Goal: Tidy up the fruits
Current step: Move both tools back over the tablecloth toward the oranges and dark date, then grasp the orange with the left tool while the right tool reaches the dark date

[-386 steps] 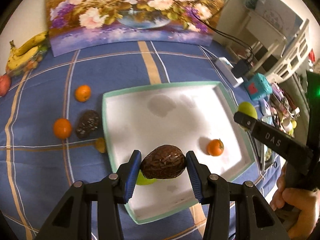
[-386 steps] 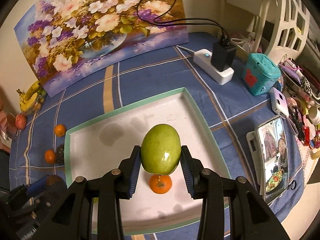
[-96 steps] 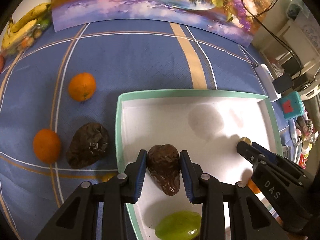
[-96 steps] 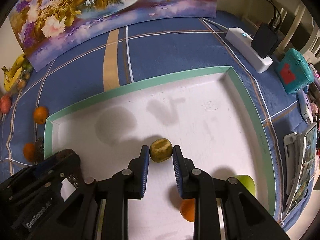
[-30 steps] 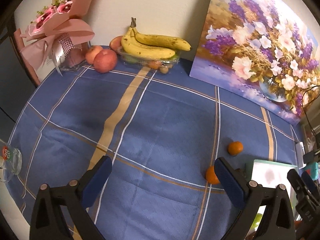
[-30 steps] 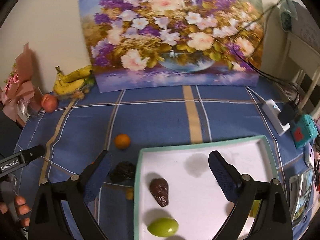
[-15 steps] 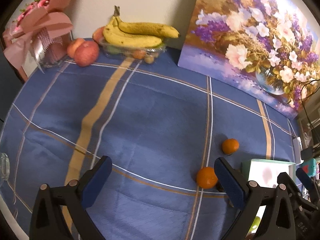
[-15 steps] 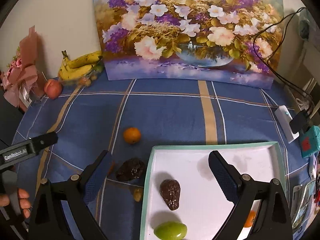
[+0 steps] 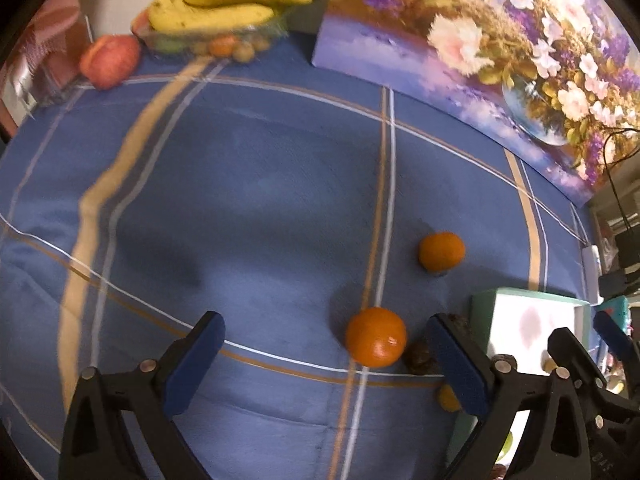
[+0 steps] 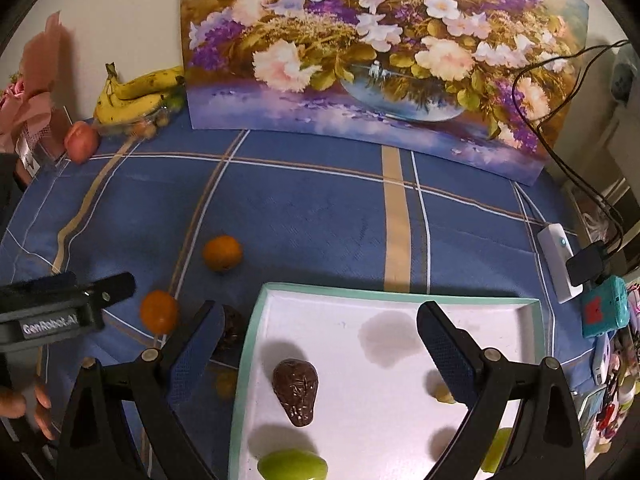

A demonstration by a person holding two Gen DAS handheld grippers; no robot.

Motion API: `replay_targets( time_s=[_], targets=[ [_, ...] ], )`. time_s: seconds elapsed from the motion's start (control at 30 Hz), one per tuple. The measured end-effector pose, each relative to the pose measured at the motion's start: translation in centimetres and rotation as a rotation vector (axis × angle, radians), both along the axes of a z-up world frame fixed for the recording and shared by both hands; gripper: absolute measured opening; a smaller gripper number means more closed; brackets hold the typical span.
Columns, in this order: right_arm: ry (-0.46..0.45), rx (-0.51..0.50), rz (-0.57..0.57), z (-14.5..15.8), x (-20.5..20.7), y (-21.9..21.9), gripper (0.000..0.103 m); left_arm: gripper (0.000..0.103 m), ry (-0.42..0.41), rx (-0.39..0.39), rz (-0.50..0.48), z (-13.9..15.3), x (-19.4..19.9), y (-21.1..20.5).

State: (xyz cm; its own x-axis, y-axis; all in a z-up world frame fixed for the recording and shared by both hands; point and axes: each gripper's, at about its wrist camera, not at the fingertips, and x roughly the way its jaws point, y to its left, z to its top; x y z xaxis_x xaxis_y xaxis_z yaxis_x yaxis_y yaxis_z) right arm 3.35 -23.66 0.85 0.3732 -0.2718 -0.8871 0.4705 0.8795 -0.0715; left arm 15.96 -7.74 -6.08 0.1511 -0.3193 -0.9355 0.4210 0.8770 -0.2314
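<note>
Both grippers have let go of their fruit since the earlier frames. Now the round orange mandarin (image 9: 376, 337) on the blue plaid cloth (image 9: 256, 200) sits off-centre between the closing, empty left gripper (image 9: 324, 354); it could roll away. Right gripper (image 10: 320, 330) hangs wide, empty, over the white green-rimmed tray (image 10: 536, 320).

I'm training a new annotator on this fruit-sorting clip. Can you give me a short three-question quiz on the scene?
1. True or false: the nearer orange lies on the cloth, outside the tray.
2. Which dark fruit is in the tray: A) the brown avocado B) a plum C) a fig?
3. Fill in: the bananas lie beside the ____.

Key: 1 true; 2 A; 3 painting.
</note>
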Motion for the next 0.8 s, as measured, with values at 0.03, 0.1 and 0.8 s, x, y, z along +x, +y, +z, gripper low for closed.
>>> replay_targets(
  time_s=[0.03, 0.1, 0.8],
  targets=[
    [0.000, 0.005, -0.001, -0.1, 0.0, -0.1, 0.097, 0.091, 0.011, -0.005, -0.008, -0.3, -0.2, -0.3],
    [-0.001, 0.009, 0.001, -0.2, -0.1, -0.1, 0.097, 0.082, 0.032, -0.012, -0.017, -0.6, -0.4, -0.6],
    [-0.034, 0.045, 0.011, -0.1, -0.2, 0.2, 0.097, 0.040, 0.044, -0.070, 0.016, 0.1, 0.1, -0.5]
  ],
)
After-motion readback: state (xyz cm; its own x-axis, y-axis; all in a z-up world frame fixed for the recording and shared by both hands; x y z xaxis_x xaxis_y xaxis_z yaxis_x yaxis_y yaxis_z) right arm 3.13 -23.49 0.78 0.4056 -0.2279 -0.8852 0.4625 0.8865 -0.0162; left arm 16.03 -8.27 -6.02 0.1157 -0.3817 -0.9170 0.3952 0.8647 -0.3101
